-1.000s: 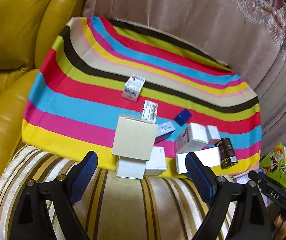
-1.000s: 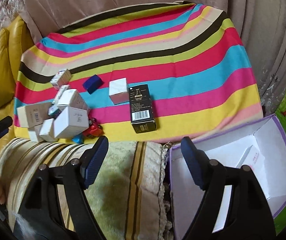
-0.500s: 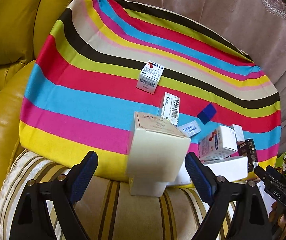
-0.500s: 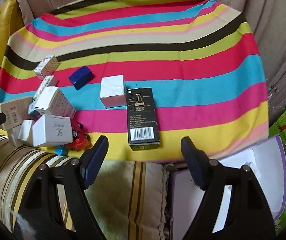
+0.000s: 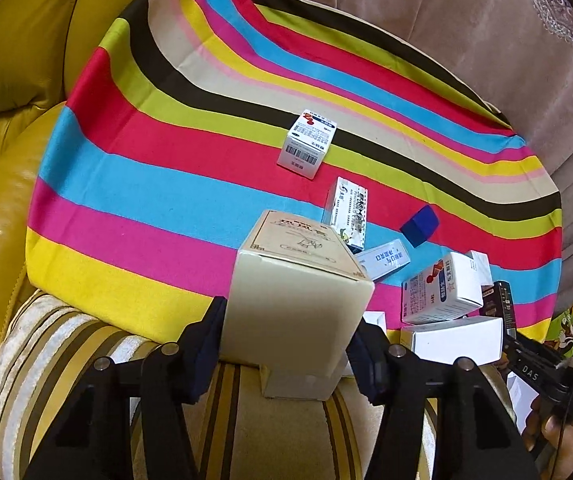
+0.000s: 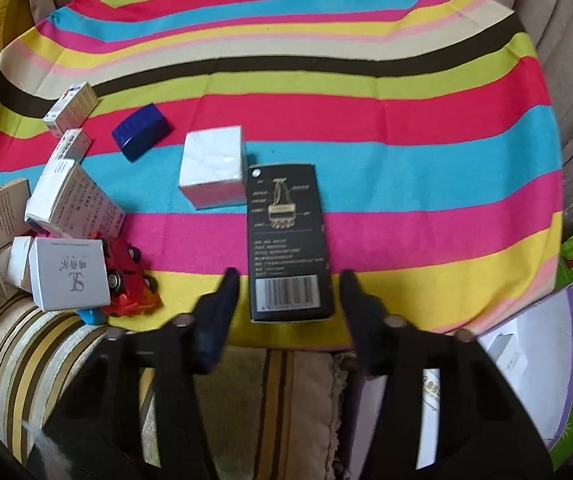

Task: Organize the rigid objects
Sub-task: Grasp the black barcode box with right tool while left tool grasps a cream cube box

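Cream cardboard fills the middle of the left view: the left gripper has its 2 jaws pressed on the sides of a cream box. The box sits at the near edge of the striped cloth, on top of a smaller white box.

The right gripper has its jaws apart, 1 on each side of the near end of a black box. There is a gap on both sides, so they do not touch it. The black box lies flat on the cloth with its barcode end toward the gripper. A white cube box sits just beside its far left corner. A dark blue box lies near that.

At the left is a heap of white boxes with a red toy car touching them. A purple-edged open box sits at the lower right, off the cloth.
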`<state>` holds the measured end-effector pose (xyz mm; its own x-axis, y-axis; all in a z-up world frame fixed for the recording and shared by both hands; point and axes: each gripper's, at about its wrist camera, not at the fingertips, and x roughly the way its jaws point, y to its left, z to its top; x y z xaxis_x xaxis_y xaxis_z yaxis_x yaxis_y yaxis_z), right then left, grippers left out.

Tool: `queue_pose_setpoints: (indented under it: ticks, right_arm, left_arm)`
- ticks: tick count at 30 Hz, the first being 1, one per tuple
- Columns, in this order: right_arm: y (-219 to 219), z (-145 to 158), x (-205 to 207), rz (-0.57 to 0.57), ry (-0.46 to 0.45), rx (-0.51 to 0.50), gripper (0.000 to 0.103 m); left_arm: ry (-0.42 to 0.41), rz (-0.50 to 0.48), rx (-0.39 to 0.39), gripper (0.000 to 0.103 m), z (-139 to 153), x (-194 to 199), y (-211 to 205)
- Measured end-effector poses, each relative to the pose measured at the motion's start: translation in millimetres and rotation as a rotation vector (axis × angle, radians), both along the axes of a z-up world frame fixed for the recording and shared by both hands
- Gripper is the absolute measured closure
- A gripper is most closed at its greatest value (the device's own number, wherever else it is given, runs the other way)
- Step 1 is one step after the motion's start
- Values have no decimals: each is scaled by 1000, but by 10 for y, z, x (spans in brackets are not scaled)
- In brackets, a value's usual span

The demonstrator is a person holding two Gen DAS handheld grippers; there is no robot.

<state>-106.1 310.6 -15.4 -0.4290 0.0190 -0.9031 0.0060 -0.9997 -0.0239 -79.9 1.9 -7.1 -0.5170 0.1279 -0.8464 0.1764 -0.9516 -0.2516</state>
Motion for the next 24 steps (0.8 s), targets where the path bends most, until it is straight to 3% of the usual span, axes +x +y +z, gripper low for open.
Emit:
queue_pose_setpoints:
  ticks: [17,24]
  right_arm:
    - [-33,143,320,8,78,-36,60]
    - [-66,303,530,24,121,-47,60]
  left_arm:
    - [85,41,-12,50,108,156,-59]
    - [169,39,-46,51,266,292,10]
